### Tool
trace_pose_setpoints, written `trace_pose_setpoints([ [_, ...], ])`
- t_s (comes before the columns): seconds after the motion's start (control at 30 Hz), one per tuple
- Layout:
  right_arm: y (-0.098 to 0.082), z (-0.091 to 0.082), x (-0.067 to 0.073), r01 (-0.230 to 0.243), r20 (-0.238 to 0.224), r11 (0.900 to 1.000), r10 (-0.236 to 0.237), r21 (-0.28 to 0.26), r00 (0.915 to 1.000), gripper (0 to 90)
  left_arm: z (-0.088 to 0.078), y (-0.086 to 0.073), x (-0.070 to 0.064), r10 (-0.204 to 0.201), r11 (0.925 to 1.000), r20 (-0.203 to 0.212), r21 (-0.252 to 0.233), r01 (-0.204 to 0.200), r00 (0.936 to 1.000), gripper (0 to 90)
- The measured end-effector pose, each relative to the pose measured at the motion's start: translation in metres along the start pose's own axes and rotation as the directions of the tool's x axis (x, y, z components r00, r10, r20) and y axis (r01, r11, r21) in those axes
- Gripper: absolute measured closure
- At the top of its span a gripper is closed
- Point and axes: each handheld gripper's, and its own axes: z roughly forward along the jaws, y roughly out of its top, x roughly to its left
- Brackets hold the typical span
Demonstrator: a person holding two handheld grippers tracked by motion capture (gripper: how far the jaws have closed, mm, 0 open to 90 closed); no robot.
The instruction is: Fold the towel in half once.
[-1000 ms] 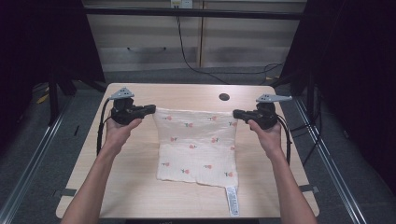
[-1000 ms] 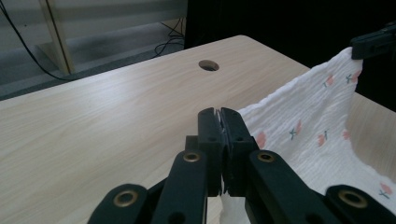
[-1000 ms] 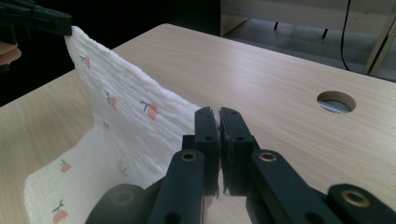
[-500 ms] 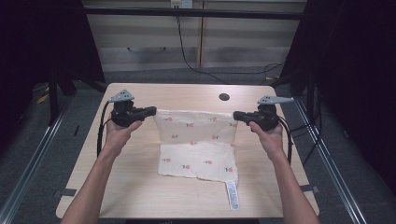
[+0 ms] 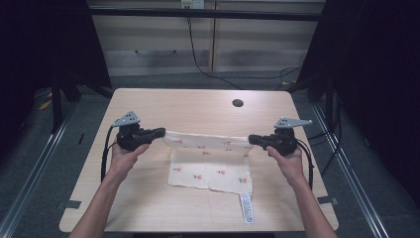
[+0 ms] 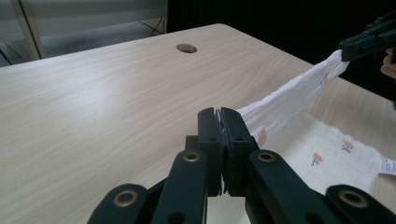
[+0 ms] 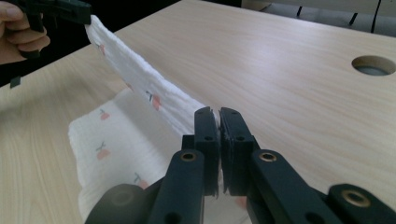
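On the light wooden table [image 5: 148, 104], a white cloth [image 5: 210, 168] printed with small red flowers lies partly flat, its near part spread on the tabletop while its far edge is lifted and stretched between the two grippers. The left gripper [image 5: 159, 132] has its jaws clamped on the cloth's left upper corner; in the left gripper view [image 6: 220, 122] the fabric runs from the closed jaws off to the right. The right gripper [image 5: 252, 139] pinches the opposite corner, and the right gripper view [image 7: 218, 122] has the cloth [image 7: 140, 79] pulled taut toward the other hand [image 7: 18, 35]. A white label [image 5: 246, 208] hangs from the cloth's near right corner, lying on the table. A round hole [image 5: 237, 103] sits in the tabletop beyond the cloth.
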Motion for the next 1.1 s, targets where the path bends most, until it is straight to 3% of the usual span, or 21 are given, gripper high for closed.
trace_pose_setpoints([
  [0.27, -0.022, -0.004, 0.010, -0.006, -0.012, 1.000, 0.007, 0.029, 0.9999, 86.9, -0.005, -0.010, -0.015, 0.042, 0.9988, 0.019, 0.024, -0.043, 0.9989, 87.9],
  [0.43, -0.028, -0.011, 0.018, 0.003, -0.015, 0.999, -0.002, 0.041, 0.9999, 86.8, -0.011, -0.016, -0.019, 0.042, 0.9986, 0.031, 0.030, -0.043, 0.9986, 87.9],
  [0.53, -0.031, -0.015, 0.026, 0.017, -0.020, 0.999, -0.016, 0.050, 0.9997, 86.8, -0.014, -0.020, -0.025, 0.056, 0.9970, 0.020, 0.052, -0.057, 0.9982, 87.9],
  [0.57, -0.033, -0.019, 0.033, 0.027, -0.011, 0.998, -0.026, 0.057, 0.9996, 86.8, -0.017, -0.021, -0.035, 0.086, 0.9947, 0.033, 0.054, -0.088, 0.9958, 87.9],
  [0.63, -0.035, -0.024, 0.038, 0.027, -0.013, 0.999, -0.027, 0.045, 0.9996, 86.9, -0.021, -0.023, -0.041, 0.087, 0.9943, 0.048, 0.057, -0.090, 0.9950, 87.9],
  [0.8, -0.047, -0.032, 0.051, 0.044, -0.016, 0.996, -0.042, 0.082, 0.9990, 86.6, -0.026, -0.035, -0.044, 0.092, 0.9924, 0.057, 0.076, -0.097, 0.9941, 87.8],
  [0.93, -0.066, -0.029, 0.058, 0.042, -0.028, 0.990, -0.038, 0.138, 0.9989, 86.2, -0.018, -0.060, -0.049, 0.099, 0.9788, 0.084, 0.171, -0.112, 0.9915, 87.8],
  [1.07, -0.080, -0.024, 0.061, 0.041, -0.037, 0.979, -0.035, 0.198, 0.9987, 84.6, -0.014, -0.069, -0.051, 0.095, 0.9705, 0.104, 0.212, -0.115, 0.9901, 87.4],
  [1.1, -0.089, -0.020, 0.061, 0.031, -0.042, 0.975, -0.023, 0.220, 0.9989, 83.9, -0.013, -0.075, -0.051, 0.096, 0.9656, 0.107, 0.231, -0.118, 0.9897, 87.4],
])
